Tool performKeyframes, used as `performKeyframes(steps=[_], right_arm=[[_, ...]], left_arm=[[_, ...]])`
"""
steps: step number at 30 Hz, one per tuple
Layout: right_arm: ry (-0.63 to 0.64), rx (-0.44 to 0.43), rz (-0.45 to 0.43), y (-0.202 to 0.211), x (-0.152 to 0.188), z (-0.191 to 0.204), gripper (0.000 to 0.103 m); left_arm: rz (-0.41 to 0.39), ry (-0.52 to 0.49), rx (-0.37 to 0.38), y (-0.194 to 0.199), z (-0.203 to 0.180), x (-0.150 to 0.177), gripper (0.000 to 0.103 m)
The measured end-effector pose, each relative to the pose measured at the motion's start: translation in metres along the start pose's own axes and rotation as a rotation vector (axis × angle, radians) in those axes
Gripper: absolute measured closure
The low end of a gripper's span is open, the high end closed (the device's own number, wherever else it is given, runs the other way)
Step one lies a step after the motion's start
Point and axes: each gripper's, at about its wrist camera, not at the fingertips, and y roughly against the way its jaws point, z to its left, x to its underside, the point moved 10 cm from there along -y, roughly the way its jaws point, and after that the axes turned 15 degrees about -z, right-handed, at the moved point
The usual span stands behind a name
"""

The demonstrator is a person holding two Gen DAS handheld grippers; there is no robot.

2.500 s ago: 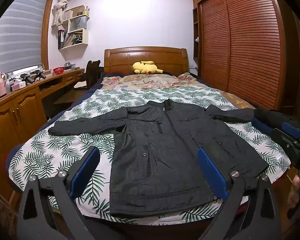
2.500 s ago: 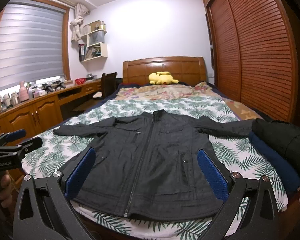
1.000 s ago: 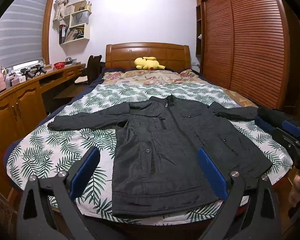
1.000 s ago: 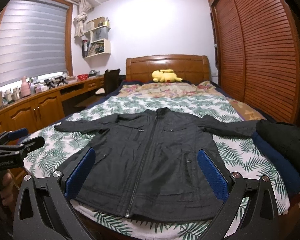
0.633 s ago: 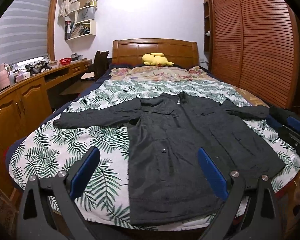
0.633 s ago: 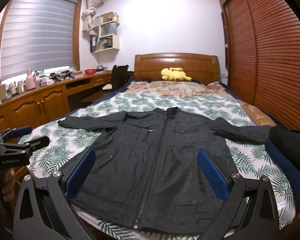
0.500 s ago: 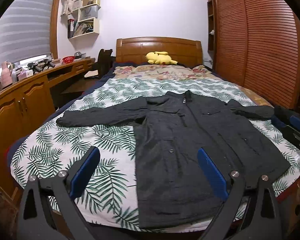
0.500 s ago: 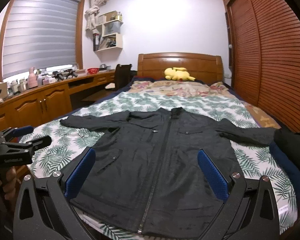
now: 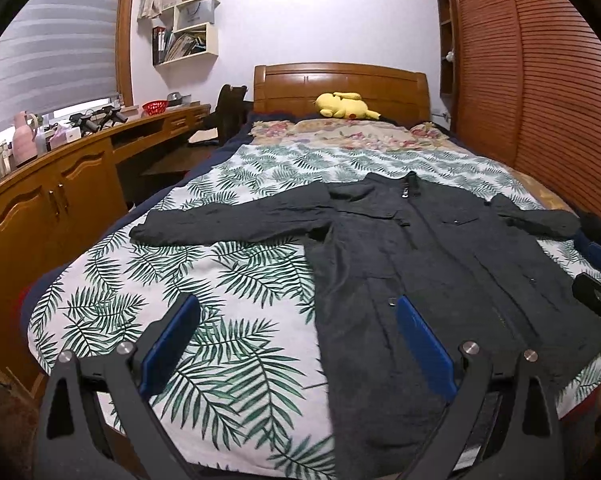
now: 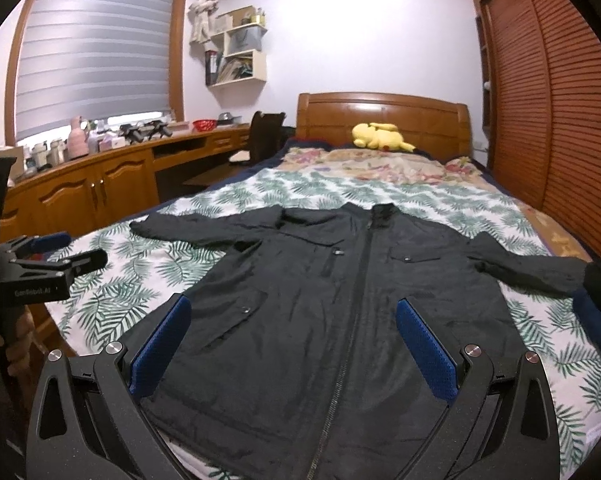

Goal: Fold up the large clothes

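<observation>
Both views shifted left | jacket (image 10: 340,312) hem cut off | left gripper (image 9: 296,344), right gripper (image 10: 292,340) spread, empty

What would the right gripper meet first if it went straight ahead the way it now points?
Probably the dark grey zip-front jacket spread flat on the palm-leaf patterned bedspread. The open right gripper frames the jacket's lower front near the zip; depth is unclear, but nothing shows in between.

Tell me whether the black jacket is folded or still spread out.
Spread out: the black jacket lies flat on the bed, zipped, both sleeves stretched sideways, no fold visible.
</observation>
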Motion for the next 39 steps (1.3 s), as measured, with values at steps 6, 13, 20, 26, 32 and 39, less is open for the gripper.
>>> performKeyframes(steps=[6, 13, 20, 26, 32, 39], right_arm=[[0.010, -0.028, 0.024, -0.032, 0.017, 0.006, 0.000], [-0.002, -0.036, 0.069, -0.073, 0.033, 0.002, 0.000], [0.012, -0.059, 0.094, -0.113, 0.034, 0.011, 0.000], [0.027, -0.091, 0.103, -0.144, 0.031, 0.030, 0.000], [0.045, -0.124, 0.130, -0.176, 0.036, 0.054, 0.000], [0.073, -0.145, 0.201, -0.206, 0.060, 0.076, 0.000]], left_arm=[[0.015, -0.012, -0.034, -0.024, 0.019, 0.006, 0.004], [0.018, -0.015, -0.073, -0.057, 0.050, 0.004, 0.004], [0.017, -0.022, -0.113, -0.084, 0.082, -0.003, 0.004], [0.017, -0.039, -0.133, -0.106, 0.109, -0.011, 0.004], [0.062, -0.009, -0.089, -0.143, 0.140, -0.006, 0.004], [0.112, 0.010, -0.049, -0.197, 0.182, 0.003, 0.004]])
